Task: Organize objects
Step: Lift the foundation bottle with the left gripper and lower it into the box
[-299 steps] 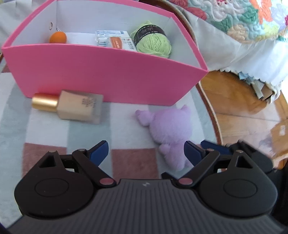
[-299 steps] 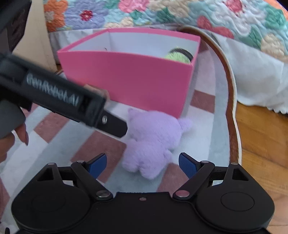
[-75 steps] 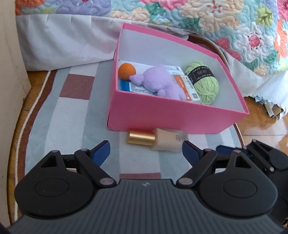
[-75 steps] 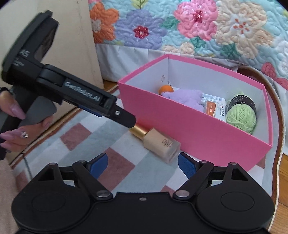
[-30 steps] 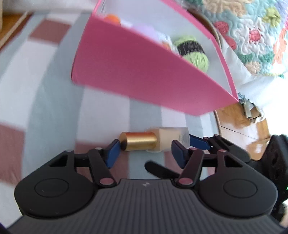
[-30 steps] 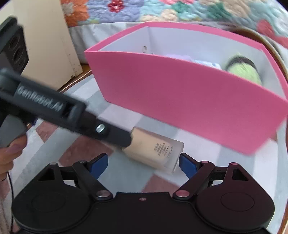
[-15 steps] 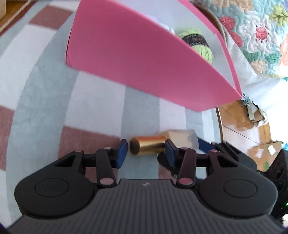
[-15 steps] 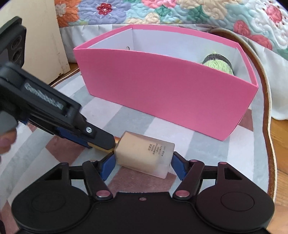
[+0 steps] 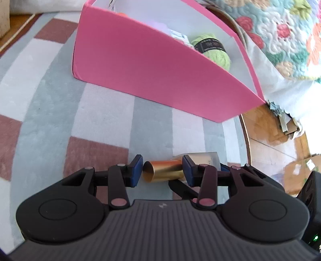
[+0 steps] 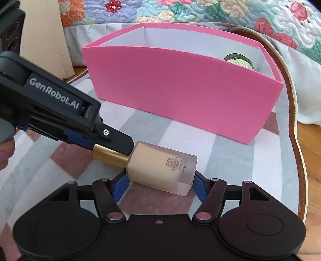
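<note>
A beige foundation bottle (image 10: 162, 166) with a gold cap (image 9: 163, 173) is held between both grippers, lifted off the rug. My left gripper (image 9: 162, 172) is shut on the gold cap; it also shows in the right wrist view (image 10: 112, 142). My right gripper (image 10: 158, 185) is shut on the bottle's beige body. The pink box (image 10: 180, 90) stands behind; it also shows in the left wrist view (image 9: 152, 66). It holds a green yarn ball (image 9: 212, 50), a white packet (image 9: 178, 37), and an orange ball and a purple plush, both barely seen.
A checked grey, white and red rug (image 9: 90, 120) lies under everything, with wooden floor (image 9: 266, 138) at its right edge. A bed with a floral quilt (image 10: 200, 12) rises behind the box. A beige cabinet (image 10: 46, 36) stands at the far left.
Both grippers closed tighter on the bottle and raised it off the rug. The purple plush, earlier on the rug, lay in the box by 2.5 s ago.
</note>
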`<action>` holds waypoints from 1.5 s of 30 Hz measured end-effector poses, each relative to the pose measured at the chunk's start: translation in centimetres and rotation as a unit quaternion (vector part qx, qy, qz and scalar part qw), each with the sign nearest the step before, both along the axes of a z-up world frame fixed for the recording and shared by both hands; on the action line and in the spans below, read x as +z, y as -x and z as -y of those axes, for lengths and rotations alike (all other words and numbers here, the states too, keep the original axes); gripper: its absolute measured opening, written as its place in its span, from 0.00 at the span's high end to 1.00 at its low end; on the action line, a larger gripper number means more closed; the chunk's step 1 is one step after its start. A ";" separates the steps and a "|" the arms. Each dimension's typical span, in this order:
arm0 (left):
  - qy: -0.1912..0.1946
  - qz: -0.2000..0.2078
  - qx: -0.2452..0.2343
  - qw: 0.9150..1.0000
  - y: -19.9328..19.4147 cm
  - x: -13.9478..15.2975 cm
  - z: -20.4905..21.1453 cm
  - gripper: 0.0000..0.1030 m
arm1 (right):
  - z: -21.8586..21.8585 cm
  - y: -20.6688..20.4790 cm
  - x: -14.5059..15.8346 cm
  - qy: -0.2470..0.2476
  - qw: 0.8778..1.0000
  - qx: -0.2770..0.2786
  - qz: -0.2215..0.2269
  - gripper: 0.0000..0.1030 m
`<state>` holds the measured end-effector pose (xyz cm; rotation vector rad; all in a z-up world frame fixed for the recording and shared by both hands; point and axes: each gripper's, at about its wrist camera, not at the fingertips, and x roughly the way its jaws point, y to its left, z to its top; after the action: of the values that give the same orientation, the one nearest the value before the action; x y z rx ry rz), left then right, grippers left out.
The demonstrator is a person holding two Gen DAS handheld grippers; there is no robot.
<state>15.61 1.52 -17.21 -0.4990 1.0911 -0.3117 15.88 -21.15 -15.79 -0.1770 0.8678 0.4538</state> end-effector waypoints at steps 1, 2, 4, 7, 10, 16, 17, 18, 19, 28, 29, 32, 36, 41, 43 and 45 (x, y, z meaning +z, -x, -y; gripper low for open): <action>0.000 0.002 0.000 1.000 0.3 0.4 0.1 0.60 | 0.2 0.3 0.3 -0.002 1.000 0.002 0.003 0.31; 0.001 0.005 0.001 1.000 0.6 0.7 0.2 0.60 | 0.4 0.6 0.6 -0.003 1.000 0.002 0.008 0.31; 0.005 0.010 0.002 1.000 1.3 1.6 0.3 0.60 | 0.9 1.2 1.4 -0.004 1.000 0.005 0.017 0.31; 0.016 0.027 0.001 1.000 2.7 2.8 0.3 0.60 | 1.6 2.2 2.7 -0.008 0.999 0.009 0.031 0.31; 0.022 0.041 0.003 0.999 4.1 4.0 0.8 0.60 | 1.6 3.5 3.9 -0.011 0.999 0.011 0.036 0.31; 0.041 0.041 0.018 0.998 6.0 5.7 2.4 0.60 | 1.9 6.8 6.4 0.015 0.997 0.006 0.070 0.31; 0.042 0.044 0.020 0.998 6.3 6.0 2.5 0.60 | 1.9 7.2 6.8 0.015 0.997 0.005 0.071 0.31; 0.042 0.046 0.020 0.998 6.7 6.5 2.7 0.60 | 2.0 7.5 7.2 0.015 0.997 0.006 0.073 0.31; 0.041 0.046 0.020 0.998 7.0 6.9 2.7 0.60 | 2.0 7.9 7.6 0.017 0.997 0.008 0.076 0.31; 0.001 0.064 0.012 0.998 8.2 13.1 3.0 0.61 | 1.7 9.4 12.6 0.005 0.996 0.010 0.091 0.31; -0.004 0.062 0.009 0.998 8.2 13.8 2.9 0.61 | 1.7 9.4 13.1 0.002 0.996 0.012 0.088 0.31; -0.014 0.055 -0.007 0.998 7.8 16.0 2.6 0.60 | 1.5 9.5 14.8 -0.001 0.995 0.023 0.094 0.31; -0.020 0.069 -0.016 0.997 7.3 18.9 2.0 0.60 | 1.1 9.3 17.2 -0.004 0.992 0.036 0.120 0.31; -0.035 0.095 -0.015 0.995 5.7 22.0 1.9 0.60 | 0.4 7.0 19.7 0.003 0.989 0.049 0.140 0.31; -0.041 0.101 -0.013 0.994 4.4 22.9 2.0 0.60 | -0.2 5.6 20.5 0.008 0.988 0.051 0.144 0.31; -0.044 0.107 -0.007 0.993 2.8 23.5 1.9 0.60 | -0.7 3.9 20.9 0.010 0.988 0.053 0.148 0.31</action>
<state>12.77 -0.39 6.28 -0.3706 0.8964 -0.3213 11.93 -20.50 5.15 -0.3018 0.5737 0.5041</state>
